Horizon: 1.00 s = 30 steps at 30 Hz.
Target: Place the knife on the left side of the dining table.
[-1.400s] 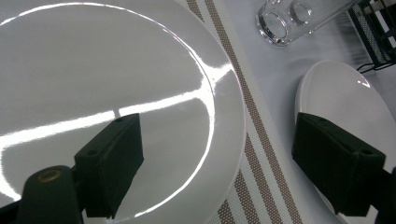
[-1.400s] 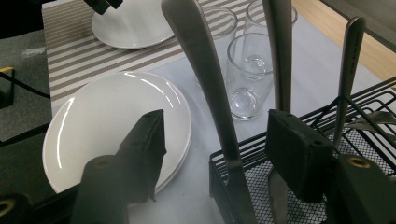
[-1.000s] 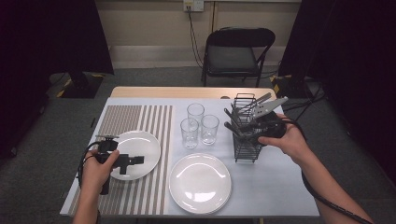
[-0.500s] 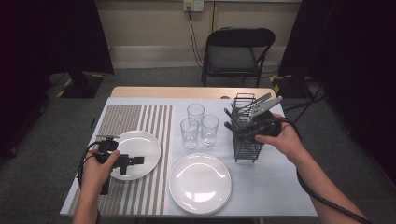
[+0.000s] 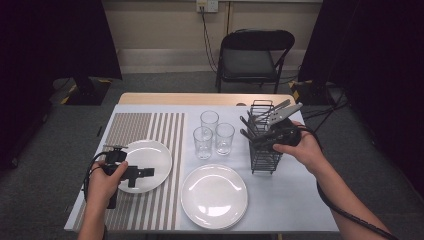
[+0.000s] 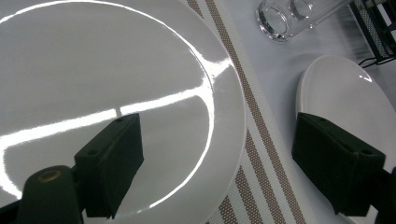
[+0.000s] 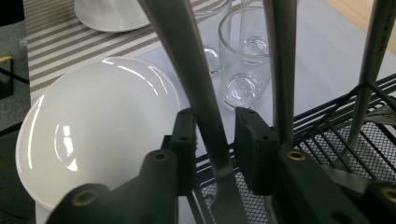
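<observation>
A black wire cutlery caddy [image 5: 263, 160] stands at the right of the table with several grey utensils [image 5: 280, 112] upright in it. My right gripper [image 5: 252, 137] reaches into it from the right. Its jaws have just been closing, and in the right gripper view the right gripper [image 7: 212, 126] is shut on one utensil handle [image 7: 187, 56]. My left gripper [image 5: 145, 172] hovers open over the right part of the left white plate [image 5: 150, 150]. In the left gripper view the left gripper [image 6: 217, 123] has its jaws wide apart, the plate's rim [image 6: 233, 116] below them.
A second white plate [image 5: 214, 196] lies at the front middle. Three clear glasses [image 5: 210, 120] stand close together left of the caddy. A striped placemat [image 5: 125, 125] covers the table's left part. Behind the table stands a black folding chair [image 5: 255, 55].
The right gripper has shifted a little left into the caddy and its jaws have narrowed around a utensil handle. The left hand and gripper have stayed still.
</observation>
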Available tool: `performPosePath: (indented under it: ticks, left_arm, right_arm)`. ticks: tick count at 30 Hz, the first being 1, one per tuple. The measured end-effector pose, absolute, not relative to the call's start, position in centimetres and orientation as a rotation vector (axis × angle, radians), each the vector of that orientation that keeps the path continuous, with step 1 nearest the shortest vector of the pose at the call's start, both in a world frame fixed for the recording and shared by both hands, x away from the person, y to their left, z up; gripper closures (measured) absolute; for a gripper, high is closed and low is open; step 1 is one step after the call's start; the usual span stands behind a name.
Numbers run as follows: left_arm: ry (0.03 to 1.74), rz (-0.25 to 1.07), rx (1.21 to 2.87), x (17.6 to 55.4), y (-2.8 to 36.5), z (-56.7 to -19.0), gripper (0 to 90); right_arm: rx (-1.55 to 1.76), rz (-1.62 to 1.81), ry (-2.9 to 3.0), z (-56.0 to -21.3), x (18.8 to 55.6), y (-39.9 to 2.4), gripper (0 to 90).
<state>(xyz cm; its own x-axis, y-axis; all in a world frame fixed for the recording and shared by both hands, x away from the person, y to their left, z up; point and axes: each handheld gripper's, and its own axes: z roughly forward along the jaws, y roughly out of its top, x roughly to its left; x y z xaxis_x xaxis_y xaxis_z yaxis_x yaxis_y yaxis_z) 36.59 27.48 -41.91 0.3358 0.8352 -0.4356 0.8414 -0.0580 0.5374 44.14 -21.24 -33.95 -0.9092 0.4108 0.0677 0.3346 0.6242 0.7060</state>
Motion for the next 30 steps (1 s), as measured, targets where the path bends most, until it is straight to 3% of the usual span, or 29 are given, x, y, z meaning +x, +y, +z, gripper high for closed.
performPosePath:
  ticks: [17,30]
  left_arm:
    - [1.481,-0.018,1.874,36.6,27.4,-42.1,16.2]
    - [1.483,-0.029,1.883,36.6,27.4,-42.1,16.3]
  right_arm:
    - [0.509,1.062,2.682,-33.5,43.4,-21.0,80.1]
    - [0.541,1.107,2.648,-32.5,43.3,-21.9,80.5]
